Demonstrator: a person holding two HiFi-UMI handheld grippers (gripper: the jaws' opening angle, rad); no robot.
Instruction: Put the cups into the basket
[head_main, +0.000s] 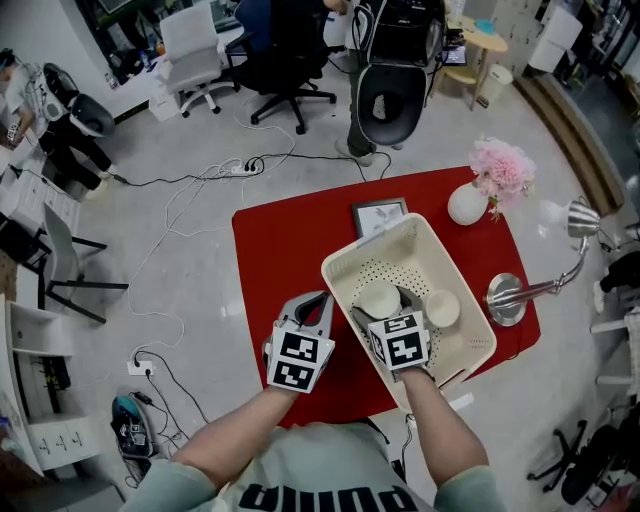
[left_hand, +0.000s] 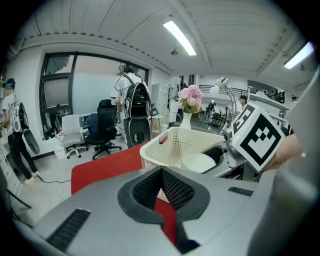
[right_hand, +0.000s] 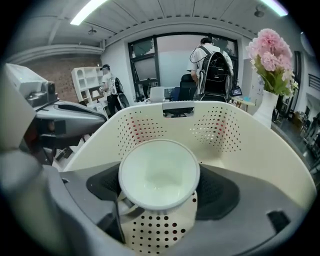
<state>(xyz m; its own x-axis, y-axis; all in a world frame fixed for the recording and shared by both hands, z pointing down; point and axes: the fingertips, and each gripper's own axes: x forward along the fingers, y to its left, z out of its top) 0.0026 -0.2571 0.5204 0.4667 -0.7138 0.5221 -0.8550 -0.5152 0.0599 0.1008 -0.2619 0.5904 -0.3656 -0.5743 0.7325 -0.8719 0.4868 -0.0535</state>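
Note:
A cream perforated basket (head_main: 345, 268) stands on the red table (head_main: 275, 250), right of centre. My right gripper (head_main: 383, 303) reaches into it from the near side and is shut on a white cup (head_main: 377, 298), held open side up just above the basket floor. The right gripper view shows that cup (right_hand: 159, 172) between the jaws with the basket wall (right_hand: 220, 125) behind. A second white cup (head_main: 441, 308) sits in the basket to its right. To the left of the basket, over the table, my left gripper (head_main: 312, 303) is shut on nothing. The left gripper view shows the basket (left_hand: 172, 145).
A white vase of pink flowers (head_main: 470, 203) and a small picture frame (head_main: 380, 215) stand behind the basket. A desk lamp (head_main: 510, 295) has its base by the table's right edge. Office chairs, floor cables and people are beyond the table.

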